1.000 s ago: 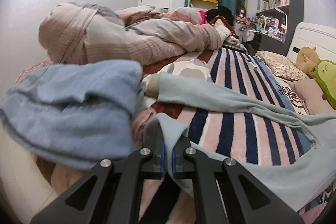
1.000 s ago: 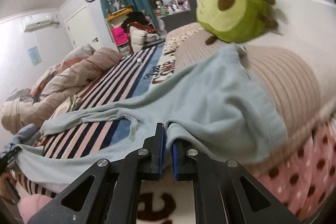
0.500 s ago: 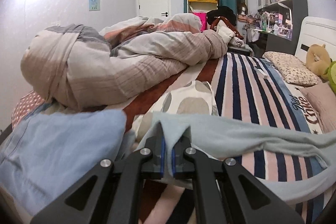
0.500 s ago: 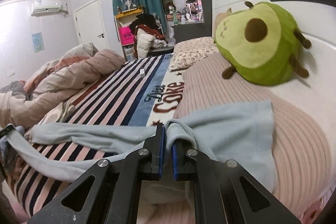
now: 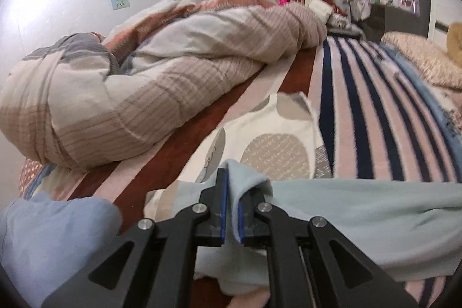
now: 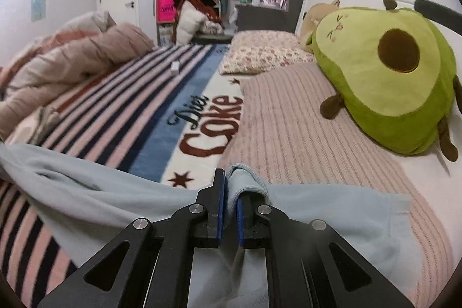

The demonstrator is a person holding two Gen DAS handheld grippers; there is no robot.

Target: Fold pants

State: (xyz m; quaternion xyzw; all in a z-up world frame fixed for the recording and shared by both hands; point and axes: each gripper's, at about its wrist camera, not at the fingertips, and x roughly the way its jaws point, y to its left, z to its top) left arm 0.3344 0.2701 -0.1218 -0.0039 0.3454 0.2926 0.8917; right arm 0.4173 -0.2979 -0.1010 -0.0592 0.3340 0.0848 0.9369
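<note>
Between both claws' (image 5: 232, 204) (image 6: 229, 199) jaws, pants (image 5: 361, 210).

The pants (image 5: 361, 210) are looking like soft matt fleecy cloth, pale blue and a bit fuzzy where they're bunching between the blue pads of the left gripper (image 5: 231, 210) and right gripper (image 6: 229, 207), and both grippers are showing matt black plastic-looking arms with shiny metal screw heads. The striped blanket (image 6: 121, 117) is coming across as plush and fuzzy, while the pink cover (image 6: 294, 129) is showing a ribbed knit texture. The avocado plush (image 6: 384, 77) is looking smooth and velvety, and the duvet (image 5: 161, 71) is reading as puffy matt cloth with a fine ribbed weave.
</note>
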